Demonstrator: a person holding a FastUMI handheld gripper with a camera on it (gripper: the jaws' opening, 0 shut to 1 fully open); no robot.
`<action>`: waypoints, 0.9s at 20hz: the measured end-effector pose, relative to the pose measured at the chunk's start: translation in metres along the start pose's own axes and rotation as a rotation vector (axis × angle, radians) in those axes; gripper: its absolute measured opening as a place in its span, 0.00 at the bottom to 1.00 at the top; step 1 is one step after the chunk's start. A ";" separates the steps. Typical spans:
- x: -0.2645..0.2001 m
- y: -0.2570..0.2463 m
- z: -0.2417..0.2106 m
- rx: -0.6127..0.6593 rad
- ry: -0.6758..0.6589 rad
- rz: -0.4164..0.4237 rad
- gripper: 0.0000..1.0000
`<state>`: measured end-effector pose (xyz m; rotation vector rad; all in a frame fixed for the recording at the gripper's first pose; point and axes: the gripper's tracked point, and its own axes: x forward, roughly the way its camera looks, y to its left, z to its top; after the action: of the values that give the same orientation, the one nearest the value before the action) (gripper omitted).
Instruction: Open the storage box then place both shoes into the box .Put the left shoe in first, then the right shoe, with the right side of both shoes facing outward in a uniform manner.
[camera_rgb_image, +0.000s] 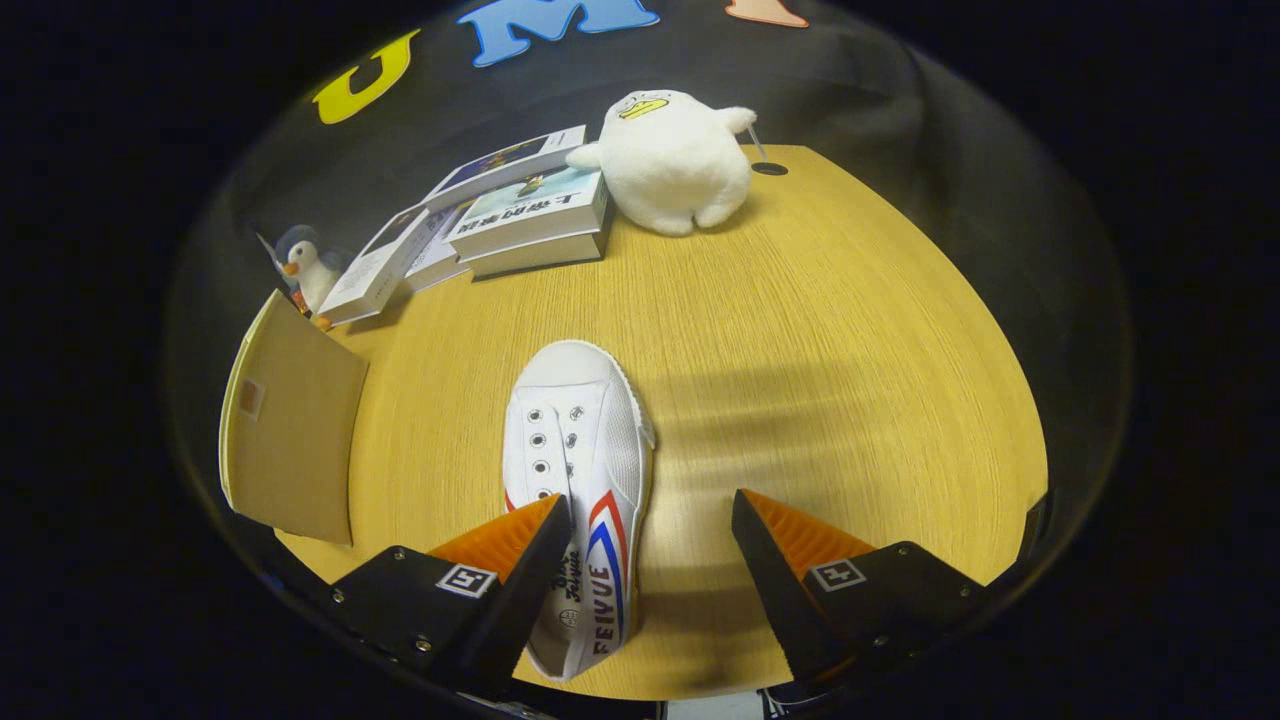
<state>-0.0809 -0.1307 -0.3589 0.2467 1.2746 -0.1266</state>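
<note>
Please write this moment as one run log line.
gripper: open, over white canvas shoe | shoe: on wooden table, not gripped

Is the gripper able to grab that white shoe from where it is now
Probably yes. The gripper is open, the white shoe lies on the table partly between its fingers, close by the left one, and nothing lies over it. A small shift left would centre it.

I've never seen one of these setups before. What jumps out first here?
A white canvas shoe lies on the wooden table, its heel end between the open gripper fingers, nearer one of them. Beyond it, a plump white duck plush sits at the table's far edge beside a stack of books. A small penguin toy peeks from behind a tan cardboard flap.
</note>
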 end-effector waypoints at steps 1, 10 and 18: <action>0.004 0.000 -0.003 -0.011 0.015 -0.009 0.98; 0.017 0.012 -0.007 -0.027 0.047 -0.002 0.94; 0.017 0.025 -0.007 -0.058 0.068 0.001 0.43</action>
<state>-0.0763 -0.1042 -0.3746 0.2033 1.3434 -0.0807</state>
